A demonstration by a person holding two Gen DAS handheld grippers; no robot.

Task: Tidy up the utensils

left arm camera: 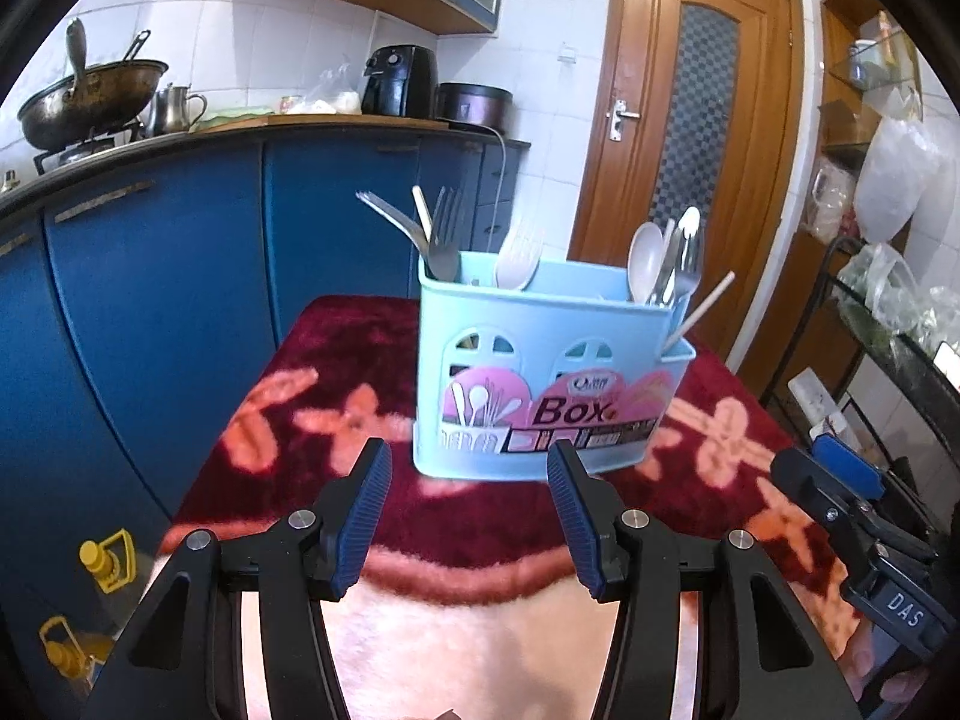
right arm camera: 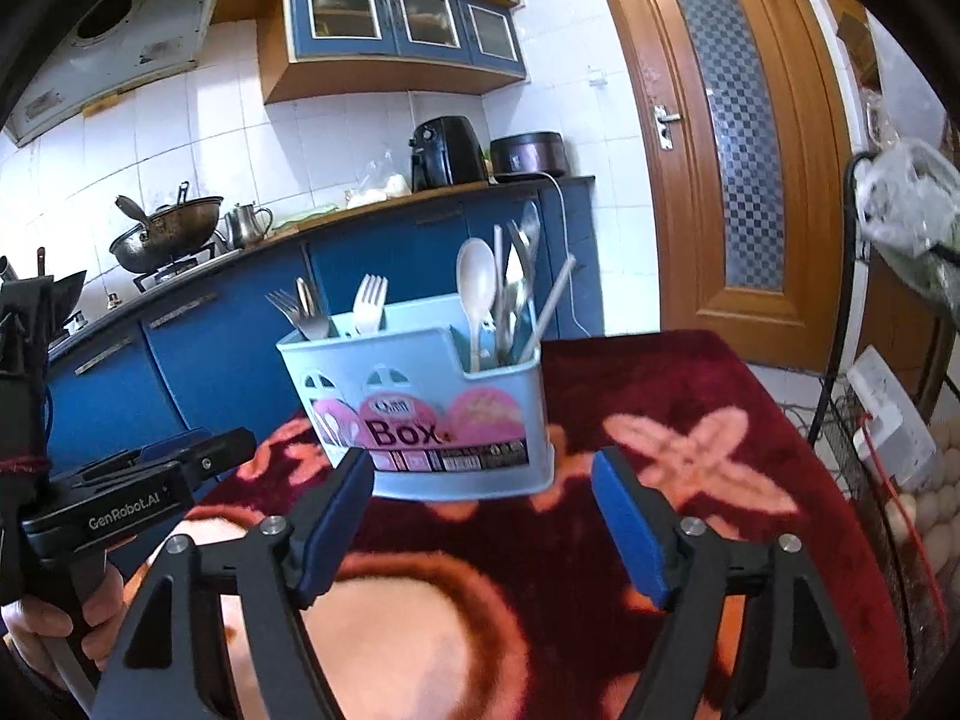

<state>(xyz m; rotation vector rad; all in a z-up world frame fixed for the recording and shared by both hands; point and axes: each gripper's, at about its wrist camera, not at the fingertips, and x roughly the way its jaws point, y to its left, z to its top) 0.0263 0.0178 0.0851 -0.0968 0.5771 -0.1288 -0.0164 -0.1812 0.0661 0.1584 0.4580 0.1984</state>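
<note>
Utensil box [left arm camera: 549, 372]: light blue plastic, compartmented, standing upright on the tabletop [left arm camera: 360, 360], which is covered by a dark red floral cloth. Its labelled long face is turned toward both grippers. Contents stand handle-down: metal forks [left arm camera: 441, 240] in the compartment farthest to the left gripper's left, a white plastic fork [left arm camera: 519, 258] just beside them, a white spoon [left arm camera: 645, 261] with metal cutlery in the right-hand compartment, and a thin pale stick [left arm camera: 699, 315] leaning out over the right end. No loose utensil is visible on the cloth in either view.

Key relation: the box lies straight ahead of the left gripper [left arm camera: 471, 516] and slightly above its fingertip line, its long axis running crosswise to the fingers. From the right gripper [right arm camera: 483, 525] the box [right arm camera: 420, 402] sits ahead and a little to the left. Neither gripper touches it; the left looks marginally nearer, judged only from apparent size.

Pose: both grippers point forward and somewhat downward over the near edge of the cloth, side by side. Left gripper released, jaws apart, nothing between the pads. Right gripper likewise released and empty, jaws set wider.

Judgement: sorting looks largely done.
</note>
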